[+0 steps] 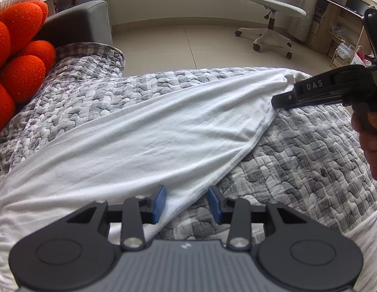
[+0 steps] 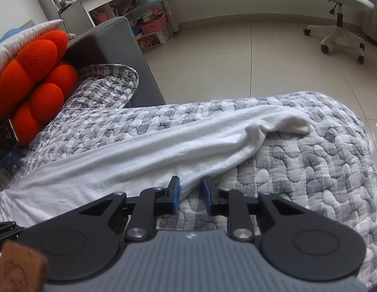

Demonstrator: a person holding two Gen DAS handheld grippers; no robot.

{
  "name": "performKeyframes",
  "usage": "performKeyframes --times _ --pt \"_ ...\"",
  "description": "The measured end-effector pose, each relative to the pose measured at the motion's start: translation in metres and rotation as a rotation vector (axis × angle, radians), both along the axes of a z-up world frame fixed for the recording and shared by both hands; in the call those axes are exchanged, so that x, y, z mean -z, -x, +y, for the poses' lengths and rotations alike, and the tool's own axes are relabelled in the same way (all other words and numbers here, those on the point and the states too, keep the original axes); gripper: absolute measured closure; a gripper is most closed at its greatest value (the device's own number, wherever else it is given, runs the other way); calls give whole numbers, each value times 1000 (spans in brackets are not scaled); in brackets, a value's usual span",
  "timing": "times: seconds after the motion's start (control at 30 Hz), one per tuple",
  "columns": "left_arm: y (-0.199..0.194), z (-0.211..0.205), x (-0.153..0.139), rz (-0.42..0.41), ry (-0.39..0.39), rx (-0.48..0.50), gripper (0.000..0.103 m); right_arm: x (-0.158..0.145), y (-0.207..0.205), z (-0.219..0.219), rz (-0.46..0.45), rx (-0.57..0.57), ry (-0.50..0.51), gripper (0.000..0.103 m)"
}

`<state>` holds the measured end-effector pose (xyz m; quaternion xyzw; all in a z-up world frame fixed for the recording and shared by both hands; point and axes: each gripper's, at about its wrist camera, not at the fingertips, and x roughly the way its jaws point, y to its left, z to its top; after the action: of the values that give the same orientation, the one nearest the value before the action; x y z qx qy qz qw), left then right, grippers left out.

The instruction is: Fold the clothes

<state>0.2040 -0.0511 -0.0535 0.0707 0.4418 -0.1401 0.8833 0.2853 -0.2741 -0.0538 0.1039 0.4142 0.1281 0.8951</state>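
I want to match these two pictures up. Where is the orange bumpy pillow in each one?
Left wrist view: the orange bumpy pillow sits at the far left edge, partly cut off, against the grey sofa arm.
Right wrist view: the orange bumpy pillow is at the left, upper-middle, showing more of its lobes.
Shared landmark: the white garment lies on the checked quilt in both.

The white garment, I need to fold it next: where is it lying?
The white garment lies diagonally across the grey quilt, right of the orange cushion, in both wrist views.
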Motion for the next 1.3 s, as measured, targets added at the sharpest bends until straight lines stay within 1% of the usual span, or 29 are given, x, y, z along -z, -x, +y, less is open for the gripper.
performKeyframes --times 0.1,0.2,0.33,0.37,0.43,0.5,0.6,0.67,0.73,0.83,0.9,0.93,1.0,1.03,1.07,1.13,1.17,1.3 --pt "-1 1 1 -8 8 9 62 -3 -4 -1 -28 25 -7 77" --pt "-2 1 2 -16 11 19 60 0 -8 1 -28 24 -5 76" --pt "-2 -2 2 -27 13 32 55 -1 -12 0 -23 56 -52 78" --pt "-2 -3 2 -29 11 36 53 0 -13 -1 -17 68 -61 80" --pt "-3 -6 2 -36 4 42 53 1 -14 -3 0 93 -78 95" --pt "-3 -8 2 -46 -4 47 52 1 -15 -7 18 116 -105 97" --pt "-3 -14 1 -77 -22 68 48 1 -15 -13 42 148 -157 98" --pt "-2 -19 1 -94 -23 91 42 -3 -14 -13 40 157 -174 98" --pt "-2 -23 2 -107 -35 101 41 -6 -11 -13 40 162 -185 98" --pt "-3 -28 6 -121 -63 99 42 -13 -7 -12 28 175 -174 98" --pt "-4 -30 7 -131 -71 99 42 -17 -4 -15 24 192 -196 98" --pt "-3 -31 7 -136 -74 104 43 -18 -3 -17 25 202 -206 99" --pt "-2 -32 7 -143 -74 128 59 -20 0 -20 25 219 -218 99" --pt "-2 -33 6 -142 -72 137 69 -21 1 -22 28 230 -218 99" --pt "-2 -33 6 -139 -76 140 82 -20 1 -24 32 242 -225 99" --pt "-3 -33 5 -136 -86 135 94 -19 2 -28 42 257 -245 99" --pt "-4 -32 5 -135 -87 131 97 -19 2 -29 45 261 -254 99" --pt "-6 -26 4 -119 -60 119 100 -19 3 -33 45 274 -273 99"
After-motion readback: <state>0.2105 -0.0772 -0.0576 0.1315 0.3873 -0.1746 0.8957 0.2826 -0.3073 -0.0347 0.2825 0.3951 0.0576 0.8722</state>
